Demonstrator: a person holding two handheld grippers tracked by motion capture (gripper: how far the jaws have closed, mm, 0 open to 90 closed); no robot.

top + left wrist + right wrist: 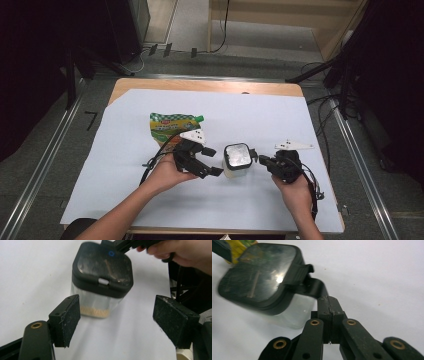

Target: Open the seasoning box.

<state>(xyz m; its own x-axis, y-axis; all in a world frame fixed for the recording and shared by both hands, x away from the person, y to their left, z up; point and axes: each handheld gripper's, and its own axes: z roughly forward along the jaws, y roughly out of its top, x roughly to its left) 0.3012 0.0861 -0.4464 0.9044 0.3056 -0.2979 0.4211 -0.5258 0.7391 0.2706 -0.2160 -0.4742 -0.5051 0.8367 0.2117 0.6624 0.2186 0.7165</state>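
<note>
A small clear container (237, 159) with a black square lid (102, 270) stands upright on the white sheet, with a thin layer of pale grains (96, 312) at its bottom. My left gripper (214, 161) is just left of it and open. Its two pads (70, 317) stand wide apart, short of the container and not touching it. My right gripper (257, 157) is shut on the container's right side. In the right gripper view its joined tips (320, 290) reach the latch tab (299, 272) at the lid's edge. A green and yellow pouch (172, 125) lies flat behind the left gripper.
A white sheet (280, 125) covers most of the wooden table (200, 85). Cables trail from both grippers toward the front edge. Metal rails and dark stands flank the table on both sides.
</note>
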